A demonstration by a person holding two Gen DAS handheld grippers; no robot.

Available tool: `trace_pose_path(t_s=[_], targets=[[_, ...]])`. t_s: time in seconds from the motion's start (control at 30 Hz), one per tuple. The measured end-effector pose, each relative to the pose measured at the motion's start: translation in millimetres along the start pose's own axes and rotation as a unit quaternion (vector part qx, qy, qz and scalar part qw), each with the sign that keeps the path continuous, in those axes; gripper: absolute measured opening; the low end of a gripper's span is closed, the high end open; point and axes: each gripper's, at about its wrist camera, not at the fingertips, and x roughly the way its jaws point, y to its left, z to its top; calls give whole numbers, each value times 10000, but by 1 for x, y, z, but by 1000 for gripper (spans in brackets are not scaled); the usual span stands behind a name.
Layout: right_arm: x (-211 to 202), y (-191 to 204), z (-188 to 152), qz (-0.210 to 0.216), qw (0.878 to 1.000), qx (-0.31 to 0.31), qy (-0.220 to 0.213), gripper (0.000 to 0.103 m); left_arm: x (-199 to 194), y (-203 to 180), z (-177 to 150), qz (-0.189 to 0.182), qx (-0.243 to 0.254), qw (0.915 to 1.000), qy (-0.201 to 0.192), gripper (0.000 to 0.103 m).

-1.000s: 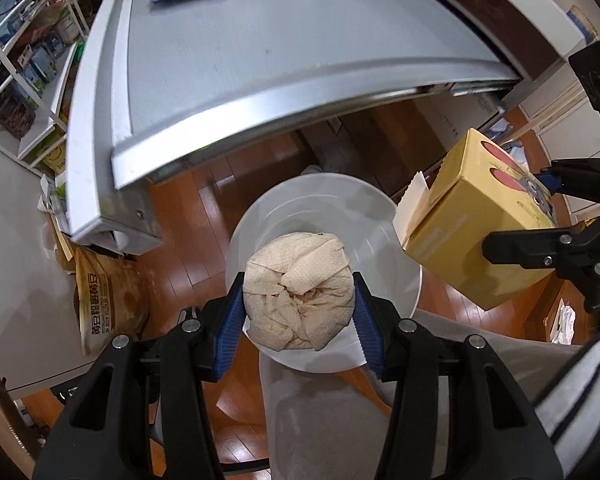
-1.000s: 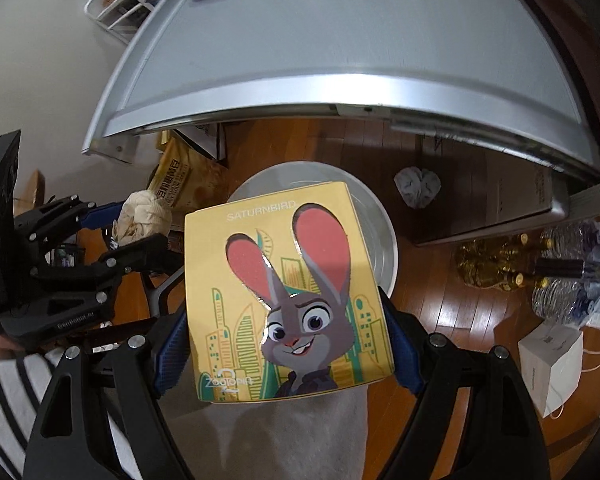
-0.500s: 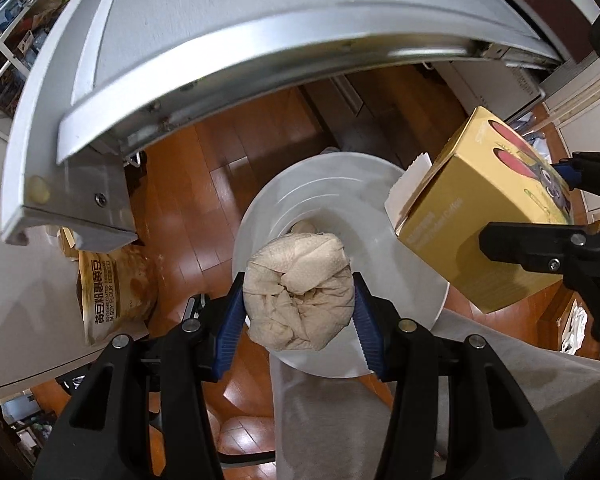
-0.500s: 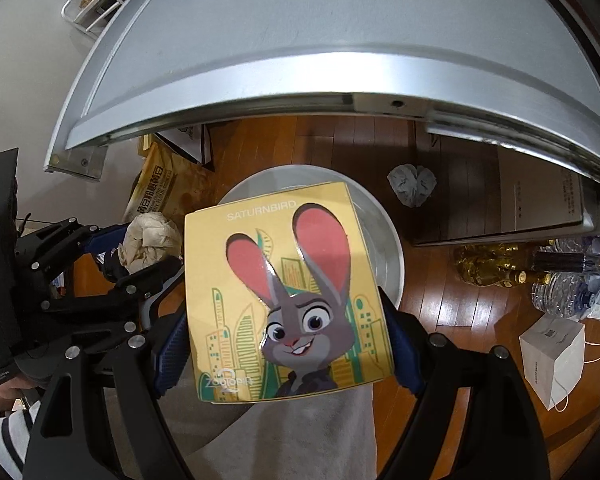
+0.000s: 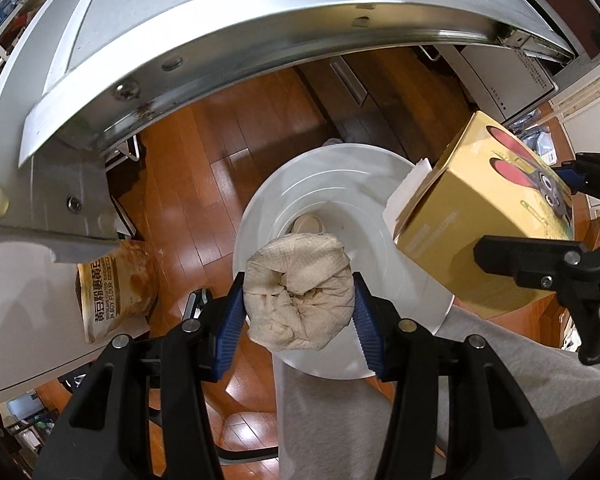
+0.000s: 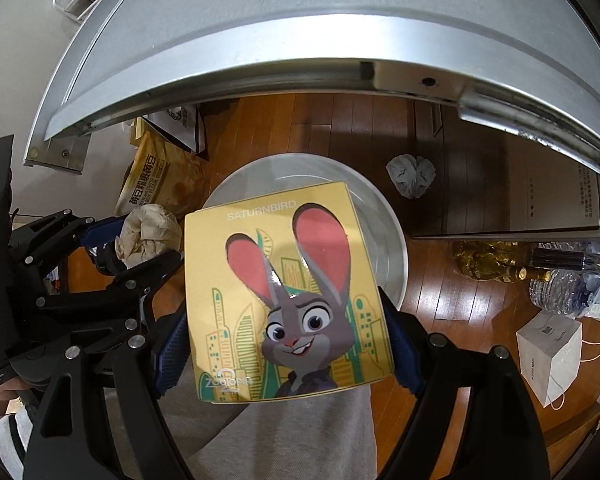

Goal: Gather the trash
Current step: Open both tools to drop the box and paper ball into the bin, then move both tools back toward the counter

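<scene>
The left gripper (image 5: 299, 312) is clamped on a crumpled beige paper-towel wad (image 5: 298, 292), poised above the round white plastic bin (image 5: 260, 216) on the floor; the right gripper (image 6: 288, 330) grips a yellow cardboard box printed with a cartoon rabbit (image 6: 286, 296) over the same opening. A clean drop likely means centring each load before releasing, the box tilted clear of the rim. A grey crumpled wad (image 6: 410, 174) lies beyond the bin; the steel counter edge (image 5: 260, 48) overhangs ahead.
</scene>
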Motion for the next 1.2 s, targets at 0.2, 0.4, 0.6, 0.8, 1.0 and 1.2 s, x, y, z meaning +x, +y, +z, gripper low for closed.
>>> trace_pose_path(t_s=[0.2,0.4,0.6,0.8,1.0,1.2], targets=[[4,-2,3,-13,10000,31,49,80,2,-1,1,6,12,10000,7,51],[5,-3,3,17,10000,39,83,80,3,0,2,-33,50,10000,30,52],[14,-13,1,286,9986,283,337,82,2,-1,1,-116,76,9999,56,82],[3,-20,-5,397,9978,471,245,88,0,0,-7,-235,-19,9997,92,89],[-27,-16,-11,350,9987,273,-269,88,-13,3,-14,-228,-68,9997,19,89],[-63,-6,-17,378,9976,26,-576,90,-44,6,-15,-223,-162,9994,-219,89]])
